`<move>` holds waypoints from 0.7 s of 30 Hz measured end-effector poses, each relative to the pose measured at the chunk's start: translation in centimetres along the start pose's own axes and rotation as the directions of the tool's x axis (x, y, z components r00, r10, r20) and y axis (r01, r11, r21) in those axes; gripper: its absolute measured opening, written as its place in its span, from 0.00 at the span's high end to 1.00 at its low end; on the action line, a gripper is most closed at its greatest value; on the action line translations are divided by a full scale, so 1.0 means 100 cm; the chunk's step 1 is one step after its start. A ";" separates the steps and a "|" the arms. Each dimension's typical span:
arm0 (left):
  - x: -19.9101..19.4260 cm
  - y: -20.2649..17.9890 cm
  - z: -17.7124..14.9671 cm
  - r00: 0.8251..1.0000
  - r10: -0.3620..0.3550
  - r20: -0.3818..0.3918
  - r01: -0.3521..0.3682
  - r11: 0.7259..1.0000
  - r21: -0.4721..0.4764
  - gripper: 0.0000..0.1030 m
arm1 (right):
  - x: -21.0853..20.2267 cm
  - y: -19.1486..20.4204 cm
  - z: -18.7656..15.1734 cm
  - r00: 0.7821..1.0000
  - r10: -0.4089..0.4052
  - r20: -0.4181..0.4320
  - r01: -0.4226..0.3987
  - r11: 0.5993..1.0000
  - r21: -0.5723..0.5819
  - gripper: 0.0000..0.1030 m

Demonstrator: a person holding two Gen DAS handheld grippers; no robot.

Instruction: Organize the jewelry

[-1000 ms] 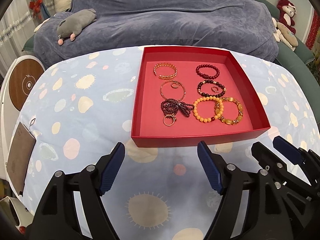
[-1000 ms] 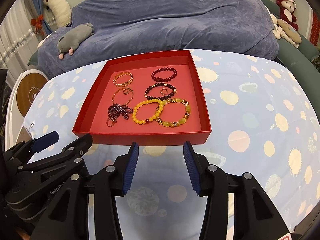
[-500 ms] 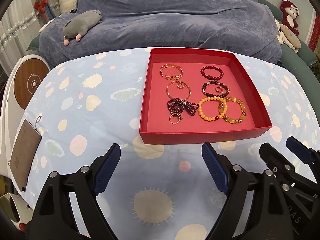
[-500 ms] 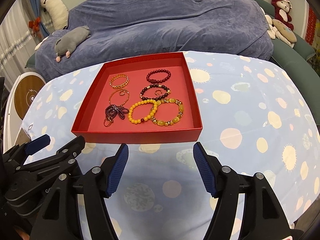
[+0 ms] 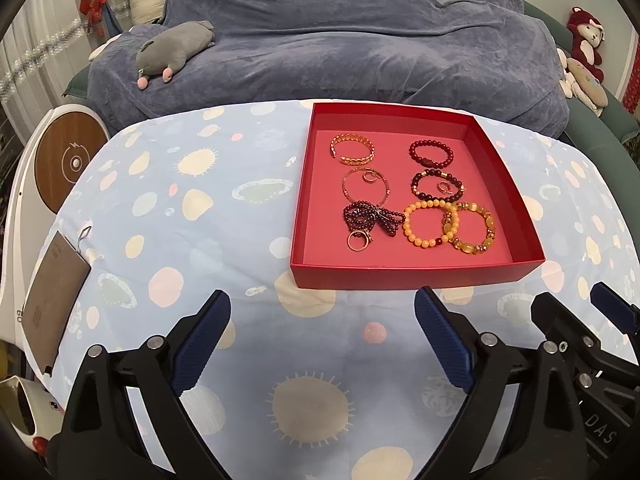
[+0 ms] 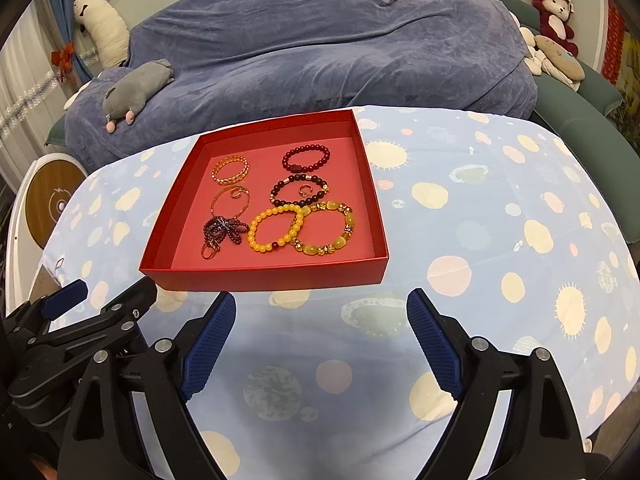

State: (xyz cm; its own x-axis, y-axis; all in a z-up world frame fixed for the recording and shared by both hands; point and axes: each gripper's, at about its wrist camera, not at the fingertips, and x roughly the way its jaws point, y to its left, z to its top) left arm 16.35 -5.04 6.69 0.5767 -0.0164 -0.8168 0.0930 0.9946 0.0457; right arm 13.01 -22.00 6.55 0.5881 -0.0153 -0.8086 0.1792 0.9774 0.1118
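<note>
The shallow red tray (image 5: 416,280) of beaded bracelets (image 5: 430,227) and rings sits just ahead of the left gripper (image 5: 326,334) and right gripper (image 6: 320,338), both empty, jaws just spread wide.

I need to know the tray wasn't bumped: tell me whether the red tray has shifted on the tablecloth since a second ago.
No. The red tray sits over the same cream spot on the tablecloth by its near-left corner; only the camera view drifted.
</note>
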 end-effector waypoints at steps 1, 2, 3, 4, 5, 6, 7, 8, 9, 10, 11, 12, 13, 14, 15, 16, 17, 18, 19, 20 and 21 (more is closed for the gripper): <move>-0.001 0.001 0.000 1.000 0.000 0.007 0.000 1.000 0.000 0.12 | -0.001 0.000 0.000 1.000 -0.002 0.001 0.002 1.000 0.001 0.18; -0.002 0.001 0.000 1.000 0.004 0.009 -0.004 1.000 0.000 0.12 | -0.001 0.000 0.000 1.000 -0.006 0.002 0.006 1.000 0.000 0.18; -0.002 0.002 0.000 1.000 0.006 0.009 -0.006 1.000 -0.001 0.11 | -0.002 0.000 0.000 1.000 -0.008 0.003 0.008 1.000 0.001 0.18; -0.002 0.002 0.000 1.000 0.005 0.009 -0.005 1.000 -0.004 0.11 | -0.002 0.000 0.000 1.000 -0.007 0.003 0.007 1.000 0.002 0.18; -0.003 0.003 0.000 1.000 0.005 0.009 -0.005 1.000 -0.006 0.10 | -0.002 0.000 -0.001 1.000 -0.009 0.003 0.009 1.000 0.003 0.17; -0.003 0.004 0.000 1.000 0.006 0.008 -0.006 1.000 -0.009 0.10 | -0.003 0.000 -0.001 1.000 -0.015 0.000 0.015 1.000 0.000 0.17; -0.003 0.004 -0.001 1.000 0.006 0.009 -0.006 1.000 -0.011 0.10 | -0.003 0.000 -0.001 1.000 -0.021 0.000 0.021 1.000 -0.002 0.15; -0.004 0.005 0.000 1.000 0.011 0.011 -0.011 1.000 -0.013 0.10 | -0.003 0.000 -0.002 1.000 -0.030 0.003 0.030 1.000 -0.003 0.08; -0.005 0.006 -0.001 1.000 0.014 0.014 -0.013 1.000 -0.018 0.09 | -0.004 0.000 -0.002 0.999 -0.037 0.010 0.037 0.999 -0.005 0.05; -0.006 0.006 -0.001 1.000 0.006 0.012 -0.006 1.000 -0.021 0.08 | -0.005 0.000 -0.003 0.999 -0.040 0.018 0.040 0.999 -0.010 0.06; -0.006 0.006 0.000 1.000 0.004 0.011 -0.004 1.000 -0.022 0.08 | -0.006 0.000 -0.003 0.999 -0.046 0.024 0.046 0.999 -0.013 0.06; -0.007 0.005 -0.001 1.000 0.006 0.014 -0.006 1.000 -0.020 0.08 | -0.007 0.000 -0.004 0.998 -0.051 0.030 0.052 0.999 -0.016 0.06; -0.008 0.005 -0.001 1.000 0.008 0.018 -0.008 1.000 -0.016 0.08 | -0.008 0.000 -0.004 0.998 -0.061 0.031 0.062 0.998 -0.019 0.06; -0.009 0.004 -0.001 1.000 0.011 0.021 -0.011 1.000 -0.012 0.08 | -0.008 0.000 -0.004 0.997 -0.067 0.030 0.068 0.997 -0.022 0.06; -0.010 0.004 -0.002 1.000 0.013 0.023 -0.013 1.000 -0.010 0.08 | -0.008 0.000 -0.004 0.997 -0.073 0.028 0.073 0.997 -0.022 0.06; -0.011 0.003 -0.002 1.000 0.013 0.025 -0.013 1.000 -0.008 0.08 | -0.008 -0.001 -0.005 0.997 -0.078 0.027 0.079 0.997 -0.022 0.06; -0.012 0.004 -0.002 1.000 0.013 0.026 -0.013 1.000 -0.008 0.08 | -0.009 -0.001 -0.005 0.997 -0.078 0.028 0.079 0.997 -0.019 0.06; -0.013 0.004 -0.003 1.000 0.013 0.029 -0.012 1.000 -0.009 0.08 | -0.010 -0.001 -0.005 0.996 -0.079 0.030 0.079 0.997 -0.017 0.06; -0.013 0.004 -0.003 0.999 0.013 0.030 -0.013 1.000 -0.009 0.08 | -0.011 -0.001 -0.005 0.996 -0.080 0.030 0.080 0.997 -0.016 0.06; -0.014 0.004 -0.003 0.999 0.014 0.031 -0.014 1.000 -0.010 0.08 | -0.012 -0.001 -0.005 0.996 -0.079 0.030 0.080 0.997 -0.016 0.06; -0.014 0.004 -0.003 0.999 0.014 0.032 -0.013 1.000 -0.011 0.08 | -0.012 0.000 -0.005 0.996 -0.079 0.030 0.080 0.997 -0.016 0.06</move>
State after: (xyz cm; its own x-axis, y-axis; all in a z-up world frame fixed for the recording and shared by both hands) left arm 15.28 -4.55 7.70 0.6036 -0.0060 -0.7973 0.0762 0.9958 0.0503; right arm 11.90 -21.90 7.18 0.5952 -0.0988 -0.7975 0.2126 0.9764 0.0377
